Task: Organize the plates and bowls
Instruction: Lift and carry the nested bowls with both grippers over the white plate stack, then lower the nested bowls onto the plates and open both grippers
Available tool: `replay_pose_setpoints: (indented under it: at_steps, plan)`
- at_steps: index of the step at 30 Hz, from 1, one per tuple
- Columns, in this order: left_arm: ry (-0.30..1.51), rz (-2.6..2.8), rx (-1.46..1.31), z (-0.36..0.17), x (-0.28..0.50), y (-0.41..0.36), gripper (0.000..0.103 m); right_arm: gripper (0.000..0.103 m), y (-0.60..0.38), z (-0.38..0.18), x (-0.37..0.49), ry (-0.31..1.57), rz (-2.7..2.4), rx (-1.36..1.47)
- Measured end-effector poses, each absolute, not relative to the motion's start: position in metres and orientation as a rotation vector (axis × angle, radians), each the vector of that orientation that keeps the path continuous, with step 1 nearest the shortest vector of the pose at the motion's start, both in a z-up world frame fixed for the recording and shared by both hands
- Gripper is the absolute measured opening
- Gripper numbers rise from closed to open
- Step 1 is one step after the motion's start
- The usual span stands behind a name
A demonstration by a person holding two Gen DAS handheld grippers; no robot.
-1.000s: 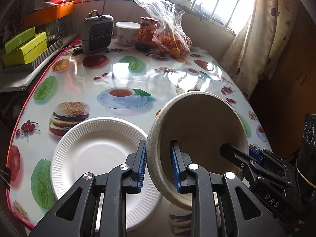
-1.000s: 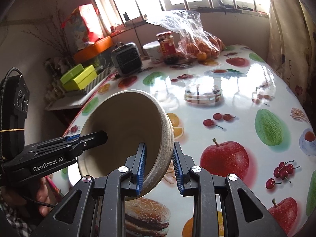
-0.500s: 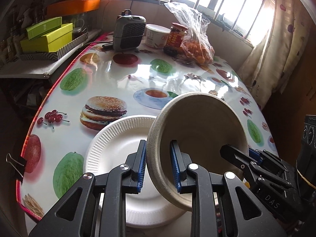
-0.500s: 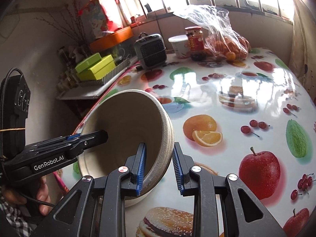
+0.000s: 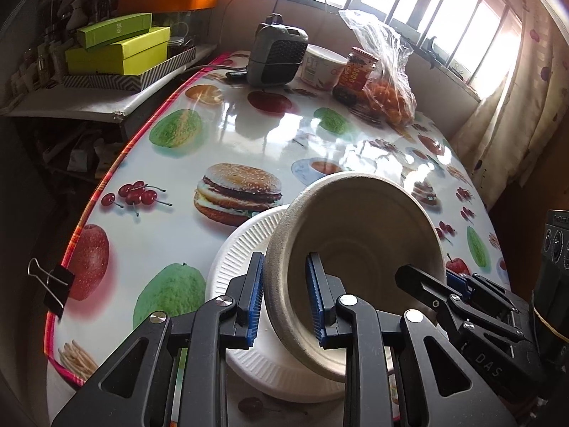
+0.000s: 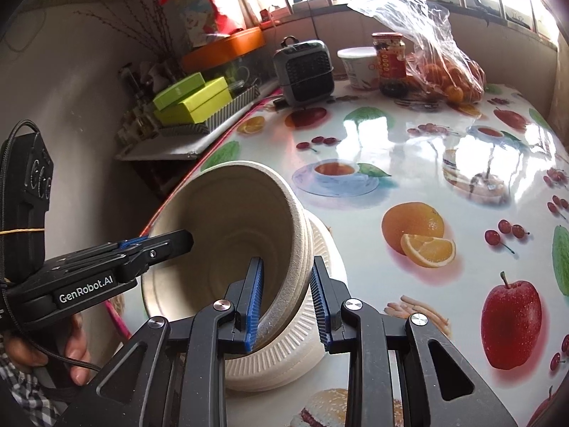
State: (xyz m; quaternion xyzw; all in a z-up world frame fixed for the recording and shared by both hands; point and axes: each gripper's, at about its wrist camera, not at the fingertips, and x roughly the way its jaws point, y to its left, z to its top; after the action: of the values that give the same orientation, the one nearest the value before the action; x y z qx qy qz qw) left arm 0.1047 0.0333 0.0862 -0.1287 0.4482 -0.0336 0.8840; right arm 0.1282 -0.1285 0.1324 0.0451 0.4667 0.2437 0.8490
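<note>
We read this as a home dining corner, lived-in and cluttered. The table (image 5: 249, 135) wears a glossy oilcloth printed with fruit, burgers and teacups, held at the lower left edge by a binder clip (image 5: 49, 281). At the far end, top centre, sit a small heater (image 5: 277, 53), a white tub (image 5: 322, 67), a red-labelled jar (image 5: 357, 73) and a plastic bag of oranges (image 5: 387, 85). Barred windows (image 5: 409, 3) run along the top, a patterned curtain (image 5: 519, 106) hangs at right, and green boxes (image 5: 117, 49) crowd a side shelf upper left.
</note>
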Motion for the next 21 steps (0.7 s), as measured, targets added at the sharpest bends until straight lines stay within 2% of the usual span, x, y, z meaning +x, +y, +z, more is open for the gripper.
replay_pose_setpoints:
  at_steps: [21]
  plan:
    - [0.969, -0.061, -0.309, 0.071, 0.108, 0.049, 0.025, 0.026, -0.115, 0.122, 0.133, 1.012, 0.511, 0.067]
